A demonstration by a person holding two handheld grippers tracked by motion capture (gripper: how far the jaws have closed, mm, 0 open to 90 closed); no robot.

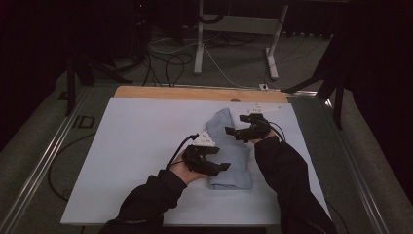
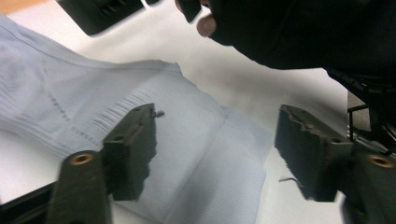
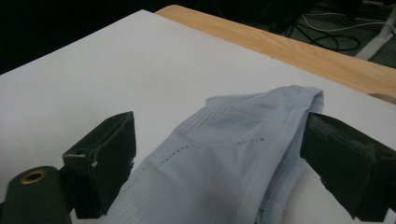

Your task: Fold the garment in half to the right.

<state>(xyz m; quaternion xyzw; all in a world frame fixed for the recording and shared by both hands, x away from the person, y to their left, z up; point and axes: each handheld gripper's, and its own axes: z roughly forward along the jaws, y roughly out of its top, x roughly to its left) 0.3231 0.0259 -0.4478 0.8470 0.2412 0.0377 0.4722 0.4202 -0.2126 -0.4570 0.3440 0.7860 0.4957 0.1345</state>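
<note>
A pale blue folded garment (image 1: pixel 229 151) lies on the white board, running from the far middle toward the near right. My left gripper (image 1: pixel 214 161) hovers open over its near end, jaws spread above the cloth (image 2: pixel 205 154) and holding nothing. My right gripper (image 1: pixel 236 126) stands open at the garment's far end; in the right gripper view the hem of the cloth (image 3: pixel 224 154) lies between its spread jaws, with the right jaw close to the hem's edge. Both of the person's dark sleeves come in from the bottom.
The white board (image 1: pixel 141 146) covers a wooden tabletop (image 1: pixel 195 92) whose far strip shows. Metal rails (image 1: pixel 44 156) run along both sides. Beyond the table stand a white frame's legs (image 1: pixel 199 44) and loose cables (image 1: pixel 170 58) on the floor.
</note>
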